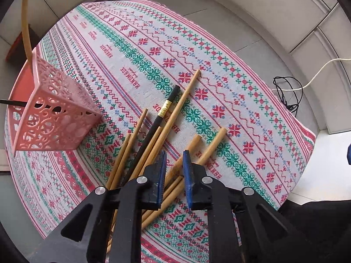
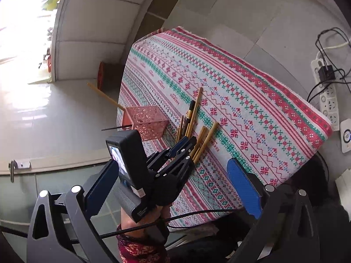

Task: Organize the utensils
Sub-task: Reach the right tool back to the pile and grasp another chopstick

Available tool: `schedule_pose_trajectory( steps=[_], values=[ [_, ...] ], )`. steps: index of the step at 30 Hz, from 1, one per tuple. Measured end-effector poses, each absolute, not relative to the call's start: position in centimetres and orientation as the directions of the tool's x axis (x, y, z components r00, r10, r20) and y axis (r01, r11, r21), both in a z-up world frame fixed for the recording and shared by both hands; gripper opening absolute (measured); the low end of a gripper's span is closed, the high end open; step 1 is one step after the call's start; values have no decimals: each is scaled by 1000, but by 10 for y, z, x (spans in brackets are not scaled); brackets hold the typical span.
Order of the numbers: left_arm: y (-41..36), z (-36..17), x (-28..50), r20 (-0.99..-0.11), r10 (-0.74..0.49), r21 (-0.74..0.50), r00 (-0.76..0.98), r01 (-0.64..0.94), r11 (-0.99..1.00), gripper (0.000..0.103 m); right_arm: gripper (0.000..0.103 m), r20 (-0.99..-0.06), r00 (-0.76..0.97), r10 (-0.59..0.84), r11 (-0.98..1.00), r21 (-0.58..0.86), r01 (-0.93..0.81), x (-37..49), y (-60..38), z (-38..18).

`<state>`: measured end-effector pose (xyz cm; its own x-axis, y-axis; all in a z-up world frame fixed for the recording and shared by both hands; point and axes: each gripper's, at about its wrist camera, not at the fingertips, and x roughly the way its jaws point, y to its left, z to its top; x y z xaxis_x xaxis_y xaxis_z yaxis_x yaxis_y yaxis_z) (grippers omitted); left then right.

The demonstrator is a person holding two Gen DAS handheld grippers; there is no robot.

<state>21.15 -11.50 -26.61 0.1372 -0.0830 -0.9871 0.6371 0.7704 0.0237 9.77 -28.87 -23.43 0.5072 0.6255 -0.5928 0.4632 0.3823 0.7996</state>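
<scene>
Your left tongs (image 1: pixel 174 161) point down over the bamboo chopsticks (image 1: pixel 175 114) piled mid-frame on the desk (image 1: pixel 252 100), pads narrowed around one stick; can't tell if they're pinching it. The right tongs (image 2: pixel 173 188) hang wide open, empty. The pink holder (image 1: pixel 50 114) sits left, two sticks in it.

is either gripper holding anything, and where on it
Nothing clearly held. The left gripper straddles a bamboo chopstick around its middle, pads not visibly pressing it. The right gripper is open and empty.
</scene>
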Motion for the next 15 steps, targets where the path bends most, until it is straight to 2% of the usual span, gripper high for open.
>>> schedule_pose_trajectory(
  steps=[8, 13, 15],
  values=[
    [-115, -259, 217, -986, -112, -6, 120, 655, 756, 15, 96, -557, 535, 635, 279, 812, 513, 91, -301, -247],
    [-119, -275, 214, -993, -69, 10, 92, 669, 743, 15, 96, -547, 563, 619, 232, 812, 535, 90, -305, -253],
    [-120, -284, 216, -993, -65, 14, 94, 665, 747, 16, 96, -571, 567, 594, 241, 799, 551, 89, -307, -254]
  ],
)
